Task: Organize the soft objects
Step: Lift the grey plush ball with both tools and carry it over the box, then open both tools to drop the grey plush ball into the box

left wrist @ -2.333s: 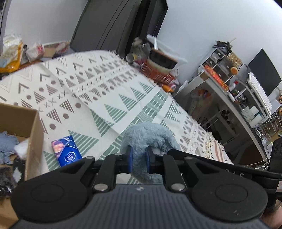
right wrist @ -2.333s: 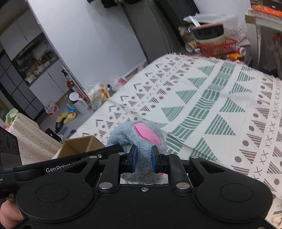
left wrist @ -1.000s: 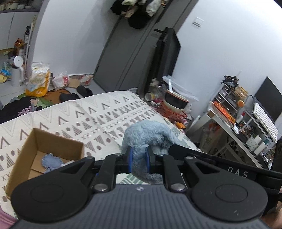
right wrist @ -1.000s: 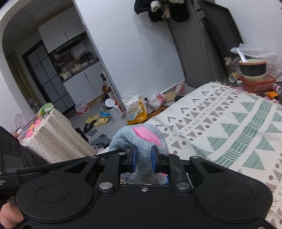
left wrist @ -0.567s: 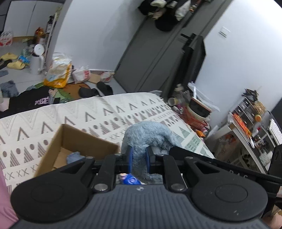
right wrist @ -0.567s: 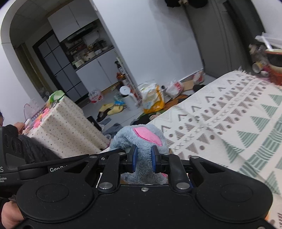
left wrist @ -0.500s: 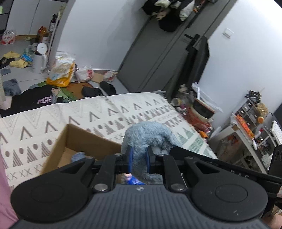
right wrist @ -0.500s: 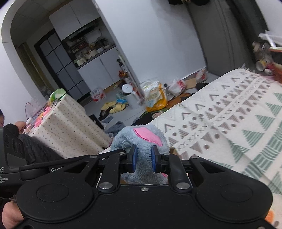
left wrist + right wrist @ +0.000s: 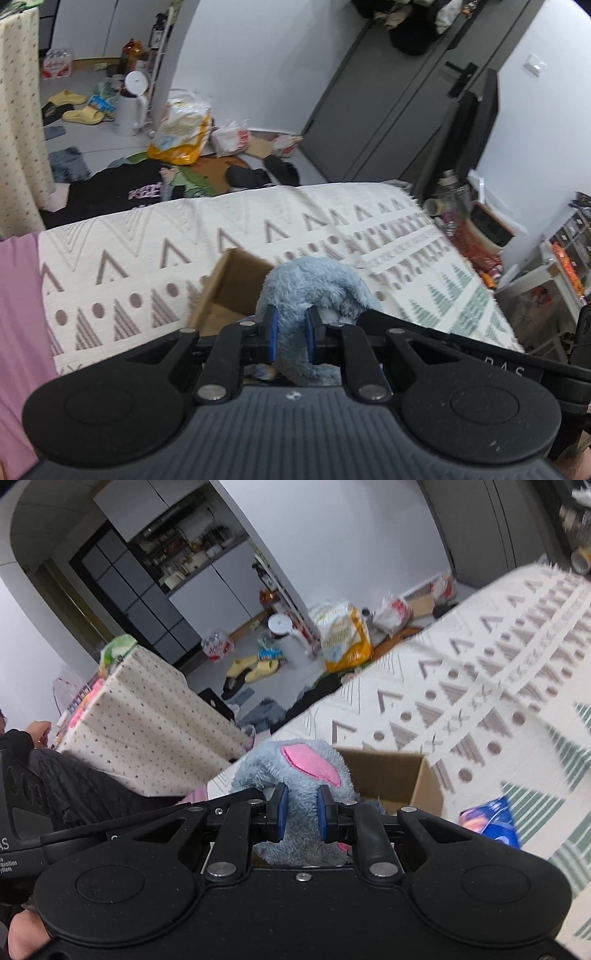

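Left wrist view: left gripper [image 9: 290,334] has its blue-padded jaws clamped on a grey-blue plush toy [image 9: 314,288]. The toy's fuzzy body arches up over the fingertips and hangs above the near corner of an open cardboard box [image 9: 225,291], which sits on a cream patterned blanket [image 9: 147,251]. The box's contents are mostly hidden behind the gripper. Legible writing: "DAS" in pale letters on the black arm of the other gripper crossing at lower right; partial pink lettering, roughly "KEE", on a black garment [image 9: 122,188] on the floor. A yellow bag [image 9: 183,140] and a white kettle [image 9: 129,105] stand on the floor beyond; print on the bag is unreadable. A pink sleeve [image 9: 18,332] fills the left edge.

Right wrist view: right gripper [image 9: 300,814] is likewise clamped on the same plush toy [image 9: 291,771]. This side shows a pink felt patch [image 9: 310,762] on the toy, not seen from the left wrist. Box [image 9: 402,775] lies just behind the toy. Only here: a blue packet [image 9: 491,821] on the blanket [image 9: 480,686] just beside the box, its print blurred. Also only here: a dotted cloth-covered table [image 9: 147,723], yellow slippers [image 9: 255,670], and a hand [image 9: 26,934] at lower left. Letters "AS" show on the left gripper's arm at the far left.
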Tool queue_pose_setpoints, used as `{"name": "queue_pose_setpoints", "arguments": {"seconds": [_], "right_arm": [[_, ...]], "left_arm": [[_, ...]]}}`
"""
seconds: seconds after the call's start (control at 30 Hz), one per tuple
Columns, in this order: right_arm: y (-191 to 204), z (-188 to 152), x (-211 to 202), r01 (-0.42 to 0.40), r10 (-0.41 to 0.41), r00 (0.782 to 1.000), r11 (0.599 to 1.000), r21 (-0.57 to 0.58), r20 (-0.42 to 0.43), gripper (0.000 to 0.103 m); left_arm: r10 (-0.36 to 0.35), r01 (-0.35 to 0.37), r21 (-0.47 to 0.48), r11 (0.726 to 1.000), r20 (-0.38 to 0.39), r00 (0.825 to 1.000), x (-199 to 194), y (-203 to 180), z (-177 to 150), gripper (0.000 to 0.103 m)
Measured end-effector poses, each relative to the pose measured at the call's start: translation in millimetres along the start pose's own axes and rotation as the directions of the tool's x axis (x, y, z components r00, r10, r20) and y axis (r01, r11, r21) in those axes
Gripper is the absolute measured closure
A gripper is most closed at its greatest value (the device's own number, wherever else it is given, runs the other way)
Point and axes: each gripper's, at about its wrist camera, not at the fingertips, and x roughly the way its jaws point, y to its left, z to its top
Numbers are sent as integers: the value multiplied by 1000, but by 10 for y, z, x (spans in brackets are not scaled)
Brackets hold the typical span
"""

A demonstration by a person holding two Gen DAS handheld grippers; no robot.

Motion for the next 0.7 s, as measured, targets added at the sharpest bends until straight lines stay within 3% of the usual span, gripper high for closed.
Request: {"name": "queue_pose_setpoints", "arguments": {"seconds": [0.33,0.4,0.47,0.57,0.67,0.7], "right_arm": [[-43,-66,385,48,-47,997,999,2,-56,82],[-48,-52,343,45,-45,998,999,-4,-53,72],[-33,-35,279,47,-48,998,999,-16,-37,54],[-34,-36,166,51,-52,999,998,-26,-15,45],[-44,-50,64,71,-72,997,997,-25,0,39],[-51,-62,21,85,-85,996,996,-26,11,37]], "left_arm": [[91,-91,1,996,-30,995,278,210,10,89],[100,-100,-2,995,-17,995,282,197,36,89],[118,-118,3,993,3,993,273,175,51,86],[148,-148,1,989,9,989,265,153,65,83],[142,-141,-32,989,7,990,240,177,57,70],[145,-144,-42,989,9,989,228,178,51,59]]}}
